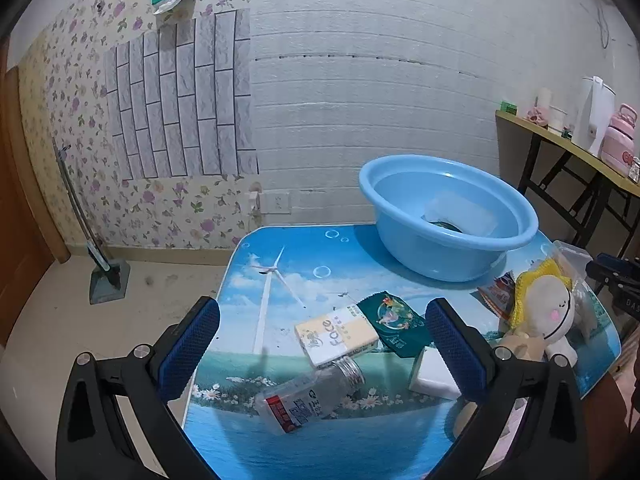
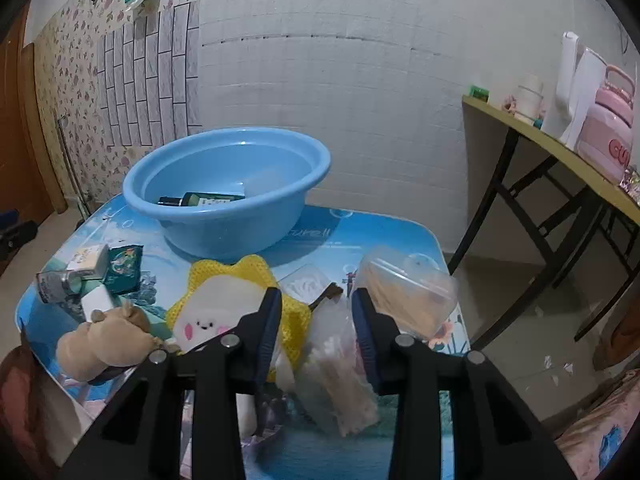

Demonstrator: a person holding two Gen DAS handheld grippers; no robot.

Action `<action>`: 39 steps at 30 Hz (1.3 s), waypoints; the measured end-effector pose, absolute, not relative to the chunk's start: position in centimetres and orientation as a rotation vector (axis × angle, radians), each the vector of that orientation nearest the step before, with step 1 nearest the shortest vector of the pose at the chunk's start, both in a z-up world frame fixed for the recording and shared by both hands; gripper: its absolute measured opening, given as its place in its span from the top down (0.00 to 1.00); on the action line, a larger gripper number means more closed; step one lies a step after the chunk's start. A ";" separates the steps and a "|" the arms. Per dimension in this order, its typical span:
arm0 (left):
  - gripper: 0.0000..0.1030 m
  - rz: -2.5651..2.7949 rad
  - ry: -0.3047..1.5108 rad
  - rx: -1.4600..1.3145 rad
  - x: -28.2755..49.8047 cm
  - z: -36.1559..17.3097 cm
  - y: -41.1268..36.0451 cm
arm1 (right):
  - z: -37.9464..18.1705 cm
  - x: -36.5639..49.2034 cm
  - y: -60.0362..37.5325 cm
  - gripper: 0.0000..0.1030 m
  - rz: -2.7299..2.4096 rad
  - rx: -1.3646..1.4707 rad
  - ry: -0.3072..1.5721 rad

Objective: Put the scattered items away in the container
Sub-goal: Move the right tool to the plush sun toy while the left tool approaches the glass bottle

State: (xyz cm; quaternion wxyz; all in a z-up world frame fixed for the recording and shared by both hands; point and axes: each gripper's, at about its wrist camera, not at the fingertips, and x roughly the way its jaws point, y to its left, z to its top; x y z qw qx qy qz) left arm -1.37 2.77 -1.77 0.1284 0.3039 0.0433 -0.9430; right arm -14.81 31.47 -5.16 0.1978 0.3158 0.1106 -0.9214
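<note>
The right gripper (image 2: 316, 320) pinches a clear bag of cotton swabs (image 2: 340, 376), light, limp and slippery, best gripped mid-bag; the left gripper (image 1: 320, 344) gapes above the plastic bottle (image 1: 308, 398).

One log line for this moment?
left gripper: open above clear plastic bottle | right gripper: shut on clear bag of cotton swabs | blue plastic basin: partly filled

Glossy smooth round blue plastic basin (image 2: 224, 216); shiny printed blue counter (image 1: 320, 256); clear crinkly plastic bag of cotton swabs (image 2: 340, 372); matt plush white-faced toy with yellow knit cloth (image 2: 224, 312); clear plastic bottle (image 1: 308, 396).
</note>
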 end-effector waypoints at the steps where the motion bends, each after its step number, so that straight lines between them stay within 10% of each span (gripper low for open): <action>1: 0.00 -2.739 0.127 0.887 -1.4 -1.9 2.8 | -5.2 -14.9 31.6 0.65 -2.595 0.878 0.312; 18: 0.00 -2.699 0.116 1.083 -2.5 -5.9 2.7 | -6.9 -15.7 34.7 0.64 -2.458 0.967 0.055; 27: 0.00 -2.656 0.120 1.105 -1.8 -7.0 1.4 | -6.7 -14.9 33.7 0.25 -2.377 0.919 0.022; 39: 0.00 -2.624 0.191 1.176 -1.6 -8.9 -0.7 | -6.7 -13.5 31.3 0.25 -2.328 0.898 0.105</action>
